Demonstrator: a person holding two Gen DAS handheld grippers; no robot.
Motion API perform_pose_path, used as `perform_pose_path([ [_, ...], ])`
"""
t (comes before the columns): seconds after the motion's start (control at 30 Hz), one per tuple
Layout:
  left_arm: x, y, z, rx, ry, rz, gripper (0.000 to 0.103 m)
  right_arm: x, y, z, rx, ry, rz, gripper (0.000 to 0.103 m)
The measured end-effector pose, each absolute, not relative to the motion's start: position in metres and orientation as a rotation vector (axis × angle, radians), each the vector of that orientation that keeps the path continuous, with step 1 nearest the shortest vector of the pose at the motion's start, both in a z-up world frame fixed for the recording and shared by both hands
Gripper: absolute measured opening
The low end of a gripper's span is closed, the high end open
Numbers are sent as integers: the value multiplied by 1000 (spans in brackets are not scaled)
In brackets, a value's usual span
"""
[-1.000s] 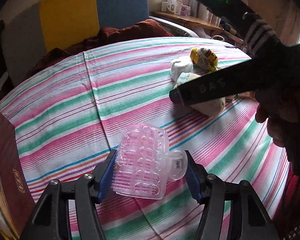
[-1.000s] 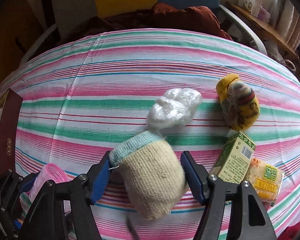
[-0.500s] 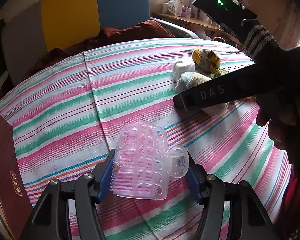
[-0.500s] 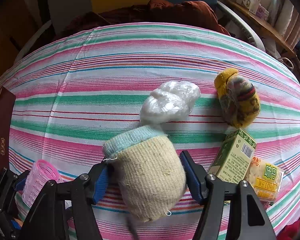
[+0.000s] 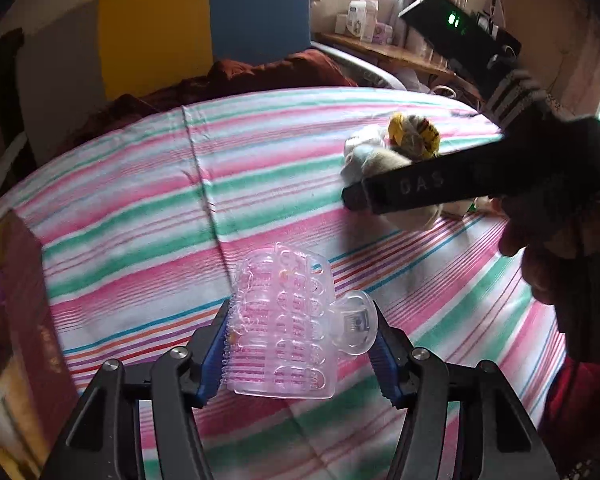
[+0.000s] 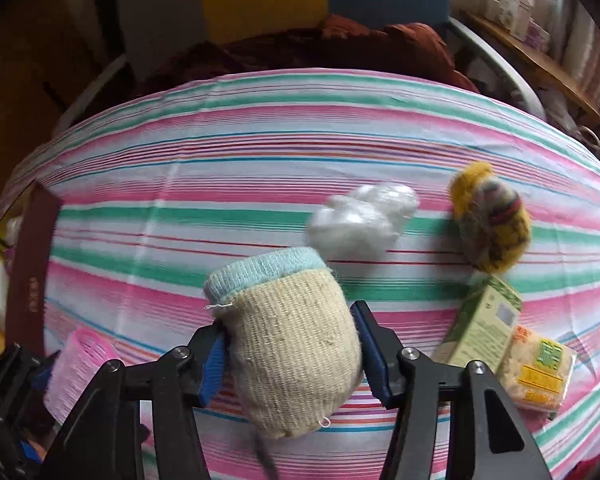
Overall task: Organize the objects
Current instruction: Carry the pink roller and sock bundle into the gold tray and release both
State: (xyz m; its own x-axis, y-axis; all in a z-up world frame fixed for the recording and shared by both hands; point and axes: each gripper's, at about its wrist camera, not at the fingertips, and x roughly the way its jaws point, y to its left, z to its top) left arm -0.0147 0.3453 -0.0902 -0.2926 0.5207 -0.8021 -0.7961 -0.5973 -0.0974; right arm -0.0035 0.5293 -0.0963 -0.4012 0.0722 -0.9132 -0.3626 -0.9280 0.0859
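Left gripper (image 5: pixel 300 344) clamps the clear plastic clip (image 5: pixel 288 324) above the near striped cloth (image 5: pixel 140 208); right gripper (image 6: pixel 288 348), jaws closing, squeezes the knitted sock roll (image 6: pixel 292 344), near right; let the pads seat squarely at mid-body before lifting

Item count on the striped cloth (image 6: pixel 260 184)

Two rollers (image 5: pixel 284 324) (image 6: pixel 76 368); two knit rolls (image 6: pixel 292 344) (image 6: pixel 492 220); one white bundle (image 6: pixel 360 220); one carton (image 6: pixel 484 320); one packet (image 6: pixel 540 368).
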Motion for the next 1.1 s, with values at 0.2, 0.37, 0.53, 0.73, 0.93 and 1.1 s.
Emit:
perform_pose_path([
  [0.2,-16,303,-56,-1039,325,2040,62,-17,496,-94,-1559,338,2509,57],
  [0.37,-24,246,-26,-997,241,2132,62,-18,490,-89,-1540,366,2534,57],
  [0.53,-40,186,-12,-991,157,2247,62,-11,472,-69,-1524,399,2574,57],
  [0.73,-65,121,-11,-1032,37,2372,62,-25,413,-38,-1499,372,2689,57],
  [0.93,-94,82,-14,-1075,-62,2445,62,-54,344,-15,-1509,343,2813,57],
  [1.1,-123,74,-13,-1078,-61,2502,64,-87,301,-11,-1512,349,2842,61],
])
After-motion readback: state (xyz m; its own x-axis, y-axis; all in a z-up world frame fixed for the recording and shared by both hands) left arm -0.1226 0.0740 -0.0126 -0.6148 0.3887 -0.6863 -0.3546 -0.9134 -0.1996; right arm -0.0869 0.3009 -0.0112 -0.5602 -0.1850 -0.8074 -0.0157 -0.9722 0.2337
